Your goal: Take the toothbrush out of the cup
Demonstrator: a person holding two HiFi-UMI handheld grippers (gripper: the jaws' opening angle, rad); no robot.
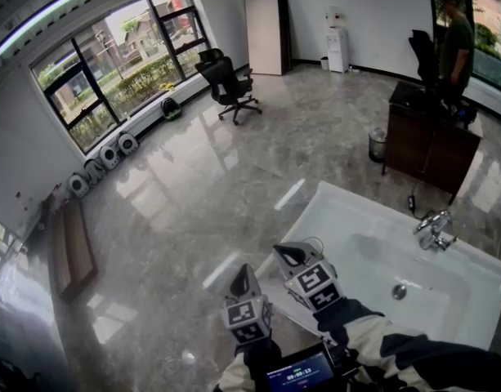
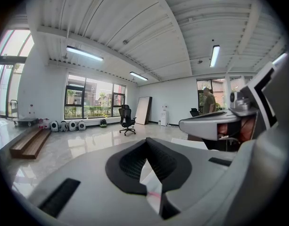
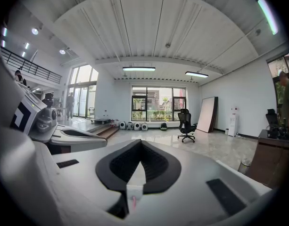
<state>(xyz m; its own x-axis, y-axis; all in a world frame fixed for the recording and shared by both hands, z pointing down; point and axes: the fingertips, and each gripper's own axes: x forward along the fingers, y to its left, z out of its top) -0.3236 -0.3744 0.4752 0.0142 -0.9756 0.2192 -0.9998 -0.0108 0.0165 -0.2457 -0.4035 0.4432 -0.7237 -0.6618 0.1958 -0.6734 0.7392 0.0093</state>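
Toothbrush: no view is showing it, or the cup.
Left tool (image 1: 243, 273): you are holding it pressed together, empty.
Right tool (image 1: 288, 256): likewise pressed together and empty, just beside the left one, sink (image 1: 348, 209) ahead of it.

I have both tools up in front of me, side by side, low in the head view. My left tool (image 1: 243, 269) points toward 12 o'clock, close to level, with its marker cube (image 1: 248, 317) facing up just ahead of my left wrist (image 1: 254, 359). My right tool (image 1: 281, 252) sits just beside it at about 2 o'clock, a little further forward, its nose angled toward 11 o'clock. My right forearm (image 1: 413, 356), in a dark-and-white sleeve, runs back toward 4 o'clock. On each tool the jaws meet at the tips, with nothing caught between them. The two tools are close, with a visible gap between them.
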